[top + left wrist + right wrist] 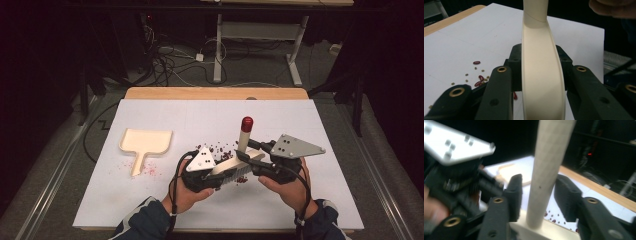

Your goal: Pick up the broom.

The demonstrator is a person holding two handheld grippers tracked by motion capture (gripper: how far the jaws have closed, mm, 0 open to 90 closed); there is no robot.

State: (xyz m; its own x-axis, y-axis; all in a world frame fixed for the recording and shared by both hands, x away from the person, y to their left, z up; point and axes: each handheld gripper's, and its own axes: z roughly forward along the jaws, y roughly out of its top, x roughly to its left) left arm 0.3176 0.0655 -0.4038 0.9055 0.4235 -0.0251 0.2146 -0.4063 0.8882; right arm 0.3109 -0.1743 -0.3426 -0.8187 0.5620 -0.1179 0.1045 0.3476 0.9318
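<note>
A cream hand brush [235, 167] with a round handle [243, 140] and a red tip [247, 123] is held over the white table. My left gripper [225, 172] is shut on its body; in the left gripper view both pads press the cream back [541, 75]. My right gripper [245, 155] has its jaws on either side of the handle [546, 170], open, with a gap on each side. Red beans [217, 148] and small green ones [479, 81] lie scattered under and behind the brush.
A cream dustpan [145, 141] lies at the left of the white board [300, 190], with red specks by its handle. The wooden table edge [215, 93] runs along the back. Beyond it are a desk frame and cables on the floor.
</note>
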